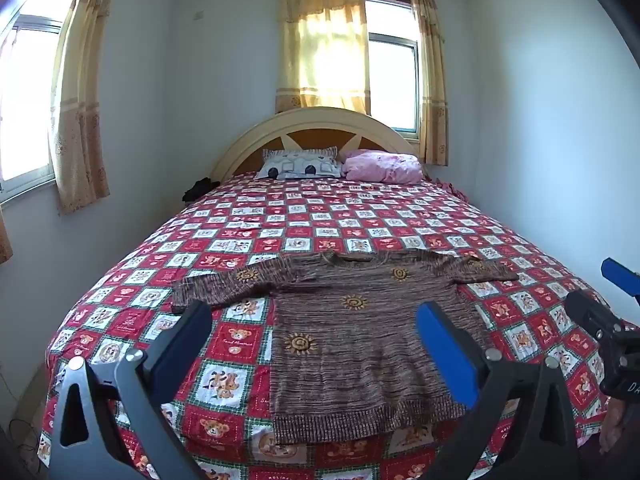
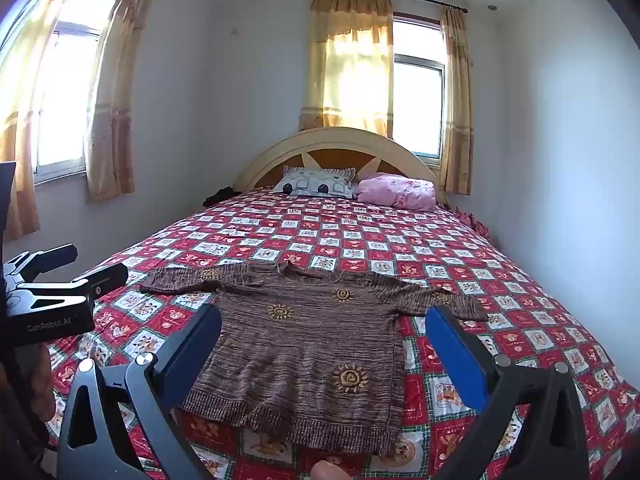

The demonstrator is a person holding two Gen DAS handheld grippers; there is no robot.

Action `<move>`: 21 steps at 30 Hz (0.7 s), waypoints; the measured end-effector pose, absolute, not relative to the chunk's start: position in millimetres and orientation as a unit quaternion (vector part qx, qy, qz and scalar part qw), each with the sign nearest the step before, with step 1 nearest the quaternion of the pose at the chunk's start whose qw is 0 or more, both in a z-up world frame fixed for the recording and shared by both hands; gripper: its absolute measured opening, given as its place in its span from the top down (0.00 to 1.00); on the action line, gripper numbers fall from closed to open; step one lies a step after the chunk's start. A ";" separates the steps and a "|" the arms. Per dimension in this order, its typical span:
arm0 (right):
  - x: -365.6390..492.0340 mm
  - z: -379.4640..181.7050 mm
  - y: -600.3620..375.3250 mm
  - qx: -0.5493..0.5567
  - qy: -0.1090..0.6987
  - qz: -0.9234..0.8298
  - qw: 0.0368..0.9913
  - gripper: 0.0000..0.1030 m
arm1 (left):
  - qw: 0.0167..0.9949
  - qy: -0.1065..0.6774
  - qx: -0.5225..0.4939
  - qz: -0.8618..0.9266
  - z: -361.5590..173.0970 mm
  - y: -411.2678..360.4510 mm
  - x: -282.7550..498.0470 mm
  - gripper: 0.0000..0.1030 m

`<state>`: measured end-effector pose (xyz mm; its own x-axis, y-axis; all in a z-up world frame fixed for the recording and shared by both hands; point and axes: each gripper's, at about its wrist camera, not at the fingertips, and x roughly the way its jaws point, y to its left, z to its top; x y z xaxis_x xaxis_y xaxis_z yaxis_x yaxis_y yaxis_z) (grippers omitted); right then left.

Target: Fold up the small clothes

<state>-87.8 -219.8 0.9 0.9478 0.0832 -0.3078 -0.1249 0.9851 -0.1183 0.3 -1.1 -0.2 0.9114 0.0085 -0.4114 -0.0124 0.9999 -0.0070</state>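
The brown sweater [image 1: 352, 332] lies flat on the checked bedspread [image 1: 400, 216], sleeves spread (sun motifs up) — ahead of both pairs of jaws and below them. The left gripper [image 1: 316, 320] and right gripper [image 2: 324, 328] stand spread wide, gripping nothing — the hem nearest.

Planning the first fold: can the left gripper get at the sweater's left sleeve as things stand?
Probably yes. The left gripper hangs above the bed with its jaws wide and empty, and the sleeve lies flat on the bedspread with nothing on it.
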 end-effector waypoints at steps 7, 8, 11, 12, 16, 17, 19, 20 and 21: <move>-84.5 -0.8 -223.5 -0.068 0.156 0.051 0.984 0.01 | 0.980 0.199 -0.001 0.002 1.3 -3.6 -1.1 0.00; -84.5 -0.8 -224.0 -0.067 0.156 0.051 0.984 0.01 | 0.979 0.203 -0.004 0.003 1.3 -2.3 0.8 0.00; -80.6 -4.3 -226.4 -0.066 0.160 0.050 0.984 0.01 | 0.980 0.200 -0.004 0.001 -0.6 0.5 -0.3 0.00; -80.6 -4.4 -226.5 -0.067 0.160 0.050 0.984 0.01 | 0.980 0.199 -0.004 0.001 -0.7 0.4 -0.5 0.00; -82.5 -6.2 -226.8 -0.068 0.158 0.049 0.984 0.01 | 0.980 0.199 -0.003 0.001 -1.0 -0.6 -0.5 0.00; -81.4 -4.1 -227.0 -0.069 0.159 0.048 0.984 0.01 | 0.980 0.199 -0.004 0.000 -1.1 -0.3 -0.6 0.00; -81.5 -3.6 -229.1 -0.068 0.160 0.049 0.984 0.01 | 0.980 0.198 -0.004 -0.001 -0.9 -0.4 -1.2 0.00; -81.3 -3.7 -229.4 -0.068 0.160 0.048 0.984 0.01 | 0.980 0.197 -0.004 0.000 -1.0 -0.5 -1.5 0.00; -81.2 -4.0 -229.2 -0.068 0.160 0.048 0.984 0.01 | 0.980 0.197 -0.004 0.000 -0.9 -0.5 -1.8 0.00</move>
